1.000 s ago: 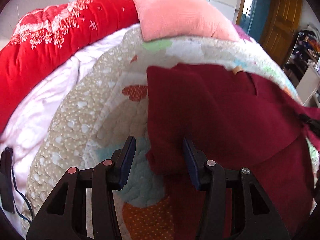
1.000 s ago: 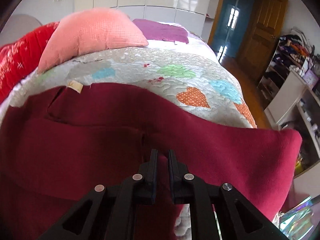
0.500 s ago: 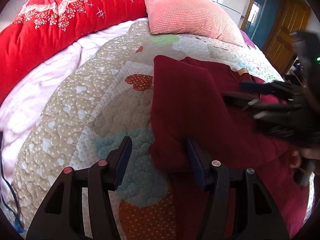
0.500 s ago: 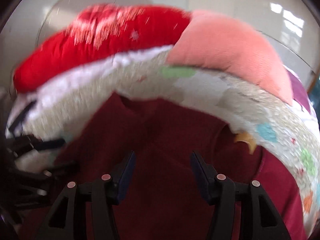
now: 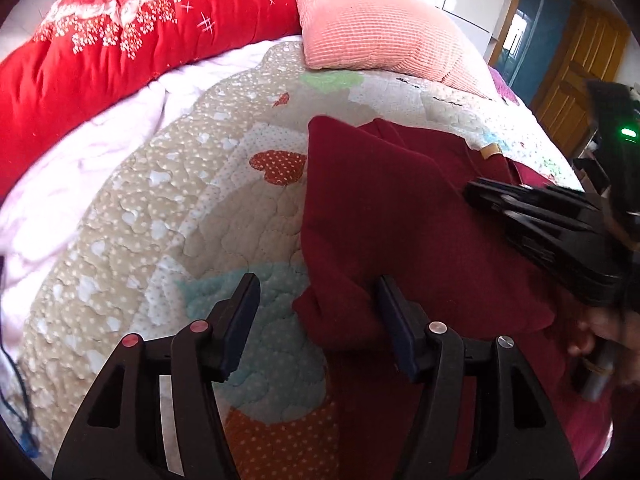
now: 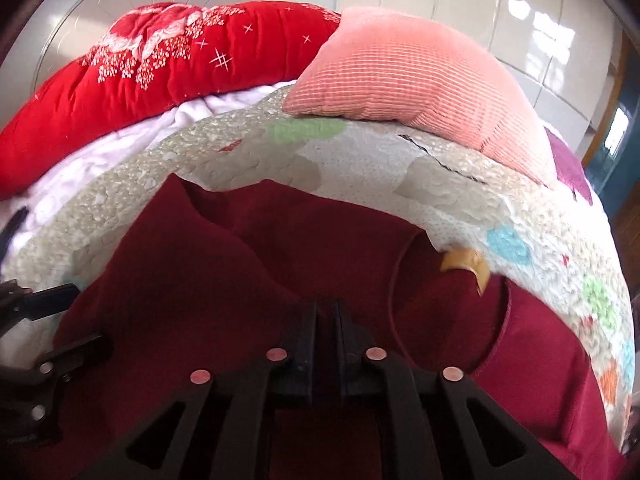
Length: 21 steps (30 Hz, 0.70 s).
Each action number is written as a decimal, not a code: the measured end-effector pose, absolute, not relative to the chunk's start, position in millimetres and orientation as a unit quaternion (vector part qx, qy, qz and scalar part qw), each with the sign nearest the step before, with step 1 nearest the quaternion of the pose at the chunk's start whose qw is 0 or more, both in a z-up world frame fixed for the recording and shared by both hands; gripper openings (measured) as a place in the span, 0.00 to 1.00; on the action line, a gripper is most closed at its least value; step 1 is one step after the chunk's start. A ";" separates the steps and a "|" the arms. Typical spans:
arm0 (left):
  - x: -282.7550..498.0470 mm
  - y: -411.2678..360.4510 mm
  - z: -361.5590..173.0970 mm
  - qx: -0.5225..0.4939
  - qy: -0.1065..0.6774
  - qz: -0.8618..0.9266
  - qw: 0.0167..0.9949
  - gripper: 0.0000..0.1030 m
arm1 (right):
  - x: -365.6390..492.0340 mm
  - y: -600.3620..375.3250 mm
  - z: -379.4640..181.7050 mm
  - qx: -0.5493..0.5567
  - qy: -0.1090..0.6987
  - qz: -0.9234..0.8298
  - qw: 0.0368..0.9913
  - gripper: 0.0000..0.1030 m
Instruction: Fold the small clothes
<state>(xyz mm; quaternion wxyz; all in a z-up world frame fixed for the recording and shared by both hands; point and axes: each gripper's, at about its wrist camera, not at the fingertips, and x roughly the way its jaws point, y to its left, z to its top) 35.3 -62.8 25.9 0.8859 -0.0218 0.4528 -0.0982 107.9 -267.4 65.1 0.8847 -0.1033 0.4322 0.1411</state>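
Fold partly done on the dark red garment [image 5: 400, 216]

One side already lies folded over; left gripper [image 5: 316, 312] stands wide, right gripper [image 6: 326, 332] narrow, seemingly pinching cloth; more folds remain.

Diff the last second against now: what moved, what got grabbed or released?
The right gripper swung from facing the door side to facing the pillows, opening midway, and its jaws have now closed together over the dark red garment; whether it pinches cloth is unclear. The left gripper stayed open, straddling the folded edge. The garment's fold, pink pillow, red quilt and bedspread look unchanged.
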 end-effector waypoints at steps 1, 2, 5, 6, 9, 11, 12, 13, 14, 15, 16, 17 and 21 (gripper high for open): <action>32.5 -63.2 30.5 -0.018 0.447 -0.096 0.889 0.58 | 99.6 -275.1 70.7 -0.090 0.433 0.140 0.886 0.20; 29.0 -64.4 36.3 -0.013 0.438 -0.094 0.894 0.58 | 87.0 -286.0 78.2 -0.074 0.429 0.133 0.890 0.24; 19.9 -71.2 51.9 -0.010 0.411 -0.100 0.906 0.58 | 43.5 -328.5 91.8 -0.027 0.410 0.097 0.906 0.44; 17.9 -75.6 55.8 -0.009 0.407 -0.105 0.908 0.58 | 31.3 -344.3 92.8 -0.022 0.408 0.079 0.909 0.44; 14.0 -93.2 62.7 0.002 0.398 -0.122 0.909 0.58 | 18.3 -379.6 86.3 -0.036 0.420 0.007 0.907 0.44; 14.7 -105.4 60.0 0.005 0.400 -0.131 0.907 0.58 | 19.3 -400.6 77.4 -0.035 0.436 -0.024 0.899 0.44; 15.9 -110.5 56.9 0.004 0.403 -0.135 0.905 0.58 | 22.1 -407.8 71.7 -0.042 0.441 -0.046 0.896 0.44; 18.9 -116.5 51.4 0.008 0.411 -0.137 0.901 0.58 | 27.1 -415.7 63.6 -0.049 0.444 -0.071 0.892 0.44; 22.5 -124.8 42.5 0.020 0.430 -0.136 0.892 0.58 | 29.6 -423.3 59.5 -0.042 0.448 -0.079 0.890 0.44; 25.8 -130.9 33.6 0.033 0.448 -0.133 0.883 0.58 | 31.7 -431.8 56.1 -0.013 0.452 -0.073 0.889 0.44; 27.1 -136.0 27.4 0.045 0.456 -0.129 0.880 0.58 | 29.8 -435.6 59.8 0.004 0.449 -0.070 0.891 0.44; 24.9 -139.4 27.0 0.056 0.447 -0.125 0.884 0.58 | 26.9 -435.4 64.8 0.008 0.446 -0.069 0.892 0.44; 20.3 -143.1 34.7 0.052 0.446 -0.127 0.885 0.58 | 16.3 -429.6 68.2 -0.012 0.436 -0.060 0.898 0.44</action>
